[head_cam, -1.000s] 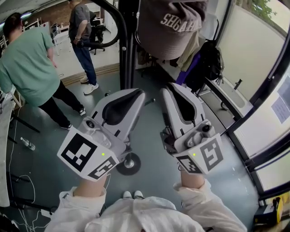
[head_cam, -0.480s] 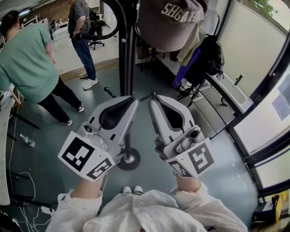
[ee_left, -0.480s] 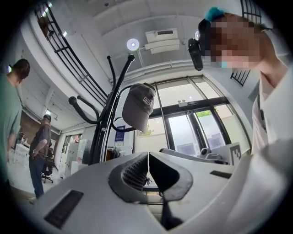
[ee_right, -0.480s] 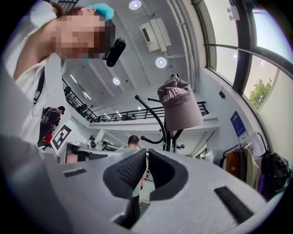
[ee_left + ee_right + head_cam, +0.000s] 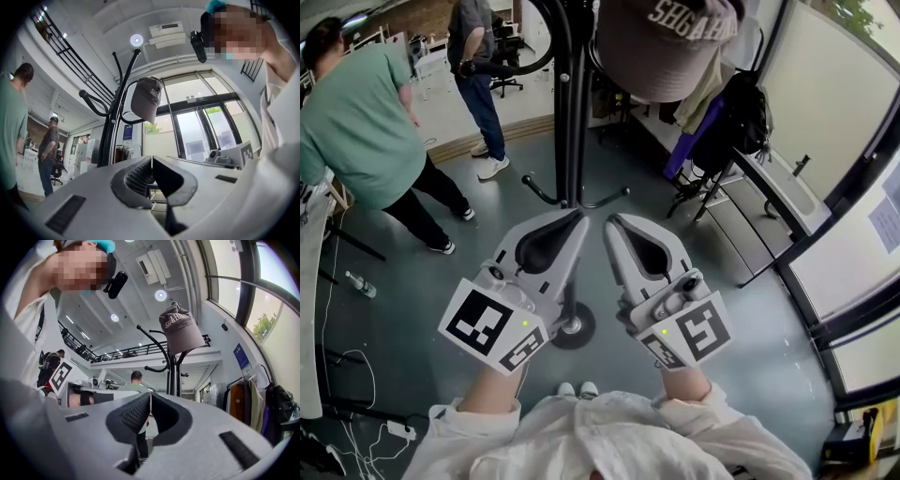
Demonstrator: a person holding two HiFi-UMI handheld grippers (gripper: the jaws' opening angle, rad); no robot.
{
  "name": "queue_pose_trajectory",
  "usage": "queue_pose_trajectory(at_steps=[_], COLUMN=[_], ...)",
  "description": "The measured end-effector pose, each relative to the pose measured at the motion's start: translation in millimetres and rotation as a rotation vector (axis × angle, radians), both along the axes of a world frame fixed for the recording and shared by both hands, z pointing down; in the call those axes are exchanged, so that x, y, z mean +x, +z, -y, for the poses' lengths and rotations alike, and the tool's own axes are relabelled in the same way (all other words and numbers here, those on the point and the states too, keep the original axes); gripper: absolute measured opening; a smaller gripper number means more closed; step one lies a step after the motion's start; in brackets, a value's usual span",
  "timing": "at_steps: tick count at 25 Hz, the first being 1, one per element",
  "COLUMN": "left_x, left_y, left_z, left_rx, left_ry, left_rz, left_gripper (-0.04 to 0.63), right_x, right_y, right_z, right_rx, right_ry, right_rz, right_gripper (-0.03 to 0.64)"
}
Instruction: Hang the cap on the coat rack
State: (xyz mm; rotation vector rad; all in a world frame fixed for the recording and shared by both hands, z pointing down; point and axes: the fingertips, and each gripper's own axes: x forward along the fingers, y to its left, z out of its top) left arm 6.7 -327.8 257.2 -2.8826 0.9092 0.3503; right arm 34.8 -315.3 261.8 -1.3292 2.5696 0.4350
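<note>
Head view looked steeply down over left gripper (image 5: 578,218) and right gripper (image 5: 611,221); gripper views faced upward, sharing the coat rack (image 5: 113,140).

Head view's top edge crops the cap (image 5: 661,56) and coat rack (image 5: 574,103).

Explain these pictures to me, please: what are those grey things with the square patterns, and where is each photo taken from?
No robot here: a person holds a tool in each hand, the left hand-held gripper and the right hand-held gripper. The patterned cubes are part of them. One picture comes from a camera on the person's head, looking down at the floor; the other two come from cameras riding on each tool, looking up along its jaws. Both pairs of jaws are together and hold nothing; the right pair has just been closing. The cap hangs on the black coat rack. A person in a green shirt stands nearby.
</note>
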Motion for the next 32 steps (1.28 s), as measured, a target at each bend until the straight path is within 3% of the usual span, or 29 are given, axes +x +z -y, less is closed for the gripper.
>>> queue_pose_trajectory(at_steps=[17,32], left_x=[-4,-7], left_y=[39,49], left_z=[22,18], left_rx=[-0.137,-0.179], left_ry=[-0.020,-0.023], left_rz=[-0.021,-0.023], left_gripper=[0.015,0.016], right_x=[-7,-6], right_y=[32,47], right_z=[25,21], right_rx=[-0.089,-0.133], right_ry=[-0.002,0.007], right_rz=[-0.006,-0.026], right_gripper=[0.011,0.011])
